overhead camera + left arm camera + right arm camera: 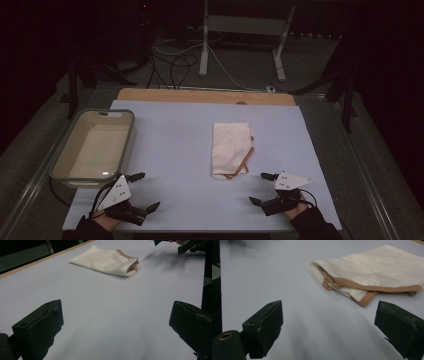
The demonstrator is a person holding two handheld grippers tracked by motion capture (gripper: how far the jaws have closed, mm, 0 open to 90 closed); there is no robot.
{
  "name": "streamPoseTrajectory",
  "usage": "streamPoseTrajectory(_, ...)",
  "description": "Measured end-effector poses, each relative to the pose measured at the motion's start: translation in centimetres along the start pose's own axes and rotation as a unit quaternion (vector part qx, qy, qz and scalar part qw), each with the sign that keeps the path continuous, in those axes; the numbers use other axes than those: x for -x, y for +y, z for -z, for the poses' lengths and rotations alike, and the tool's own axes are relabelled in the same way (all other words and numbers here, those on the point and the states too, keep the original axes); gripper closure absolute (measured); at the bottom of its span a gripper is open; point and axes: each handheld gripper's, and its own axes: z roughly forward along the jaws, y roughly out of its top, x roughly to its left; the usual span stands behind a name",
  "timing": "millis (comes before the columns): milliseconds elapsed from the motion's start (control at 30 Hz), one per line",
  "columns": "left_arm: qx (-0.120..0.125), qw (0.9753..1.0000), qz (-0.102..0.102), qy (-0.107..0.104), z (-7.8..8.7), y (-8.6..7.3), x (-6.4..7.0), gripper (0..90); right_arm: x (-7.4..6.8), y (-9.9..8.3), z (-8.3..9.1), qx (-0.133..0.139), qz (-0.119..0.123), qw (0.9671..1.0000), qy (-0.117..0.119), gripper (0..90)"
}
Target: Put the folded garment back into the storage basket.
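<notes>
Your left gripper low at near-left table edge, jaws spread wide, grasping nothing. Your right gripper near-right, jaws likewise spread, empty. Folded cream cloth with tan trim lies mid-table, between both grippers, just beyond right one. 1 bin at left edge.

A cream cloth with tan trim lies on a pale blue table beside a grey-rimmed bin.
</notes>
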Motion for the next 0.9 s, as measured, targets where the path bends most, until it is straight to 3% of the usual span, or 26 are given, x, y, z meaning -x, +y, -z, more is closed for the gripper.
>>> streamPoseTrajectory(133, -0.001, 1.0, 0.001, -0.001, 0.03, -0.01, 0.01, 0.5, -0.03, 0.06, -0.05, 0.0, -0.006, 1.0, 0.006, 8.2)
streamPoseTrajectory(900, -0.01, 0.9999, -0.007, -0.005, -0.14, 0.52, 0.29, 0.6, -0.9, 0.82, -0.02, -0.022, 0.012, 0.9996, 0.012, 8.1)
